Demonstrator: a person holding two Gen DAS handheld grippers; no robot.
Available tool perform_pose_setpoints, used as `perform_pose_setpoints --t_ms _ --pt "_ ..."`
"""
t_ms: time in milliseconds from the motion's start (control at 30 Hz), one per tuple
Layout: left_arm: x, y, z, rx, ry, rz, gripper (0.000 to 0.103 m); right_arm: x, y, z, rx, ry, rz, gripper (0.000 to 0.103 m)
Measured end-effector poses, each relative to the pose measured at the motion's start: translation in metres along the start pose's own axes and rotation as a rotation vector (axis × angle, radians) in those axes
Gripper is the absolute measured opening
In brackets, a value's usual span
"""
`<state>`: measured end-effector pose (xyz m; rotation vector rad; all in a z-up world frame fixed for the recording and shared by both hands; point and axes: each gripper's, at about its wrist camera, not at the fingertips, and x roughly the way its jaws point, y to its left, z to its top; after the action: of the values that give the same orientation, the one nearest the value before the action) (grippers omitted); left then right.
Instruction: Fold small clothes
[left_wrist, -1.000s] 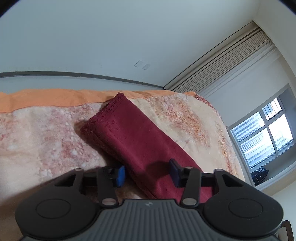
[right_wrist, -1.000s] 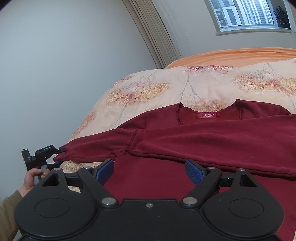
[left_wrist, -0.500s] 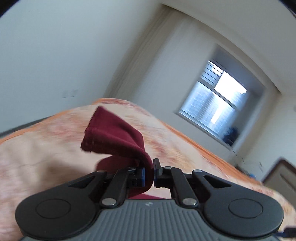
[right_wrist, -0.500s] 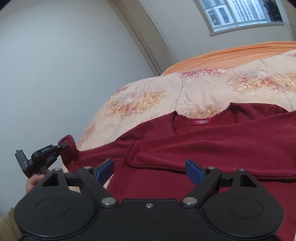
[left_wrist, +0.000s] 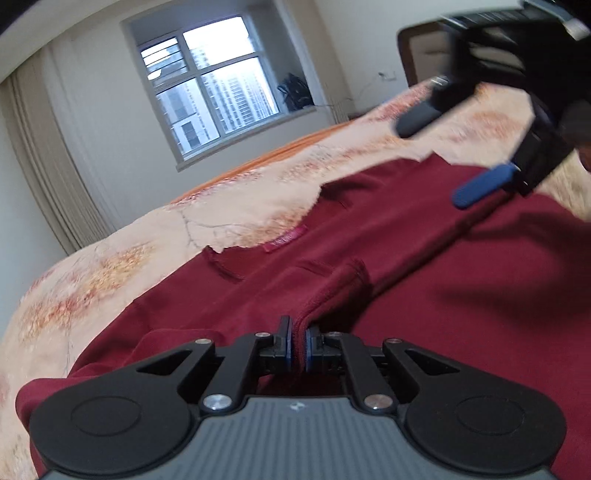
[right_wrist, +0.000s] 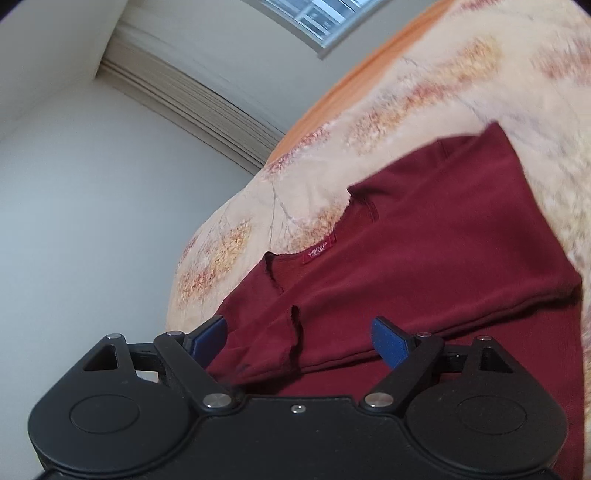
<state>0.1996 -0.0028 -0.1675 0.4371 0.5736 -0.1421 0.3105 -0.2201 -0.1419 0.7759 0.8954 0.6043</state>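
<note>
Dark red long-sleeved top (left_wrist: 424, 236) — flat on the floral bedspread, collar label up, one sleeve folded across

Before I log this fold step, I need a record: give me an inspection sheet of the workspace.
Surface: bed with floral cover, orange edge.
Job's things: dark red sweater spread flat, neck label up; sleeve drawn across the body.
Clutter: nothing seen on the bed.
Grippers: left gripper shut on sleeve; right gripper open above the sweater.
Cables: nothing seen.
Surroundings: window, curtain, pale walls.
</note>
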Motion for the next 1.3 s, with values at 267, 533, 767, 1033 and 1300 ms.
perform_pose_setpoints --t_ms 267,533,767,1033,1300 --pt "-0.027 0.008 0.0 -0.034 -0.066 -0.005 0.007 0.053 -0.002 0.001 0.121 0.103 0.143 0.071" --pt "-0.052 0.002 0.0 -0.018 -0.164 0.016 0.007 0.078 -0.002 -0.01 0.171 0.227 0.183 0.047" --pt "-0.062 -0.005 -0.001 0.024 -0.209 0.006 0.007 0.078 -0.011 -0.016 0.202 0.264 0.16 0.039" --pt "-0.056 -0.011 -0.009 0.091 -0.165 -0.001 0.01 0.067 0.0 -0.007 0.127 0.208 0.186 0.002" --pt "-0.07 -0.002 -0.003 0.041 -0.219 0.011 0.062 0.028 0.006 0.032 0.044 0.043 0.21 0.002"
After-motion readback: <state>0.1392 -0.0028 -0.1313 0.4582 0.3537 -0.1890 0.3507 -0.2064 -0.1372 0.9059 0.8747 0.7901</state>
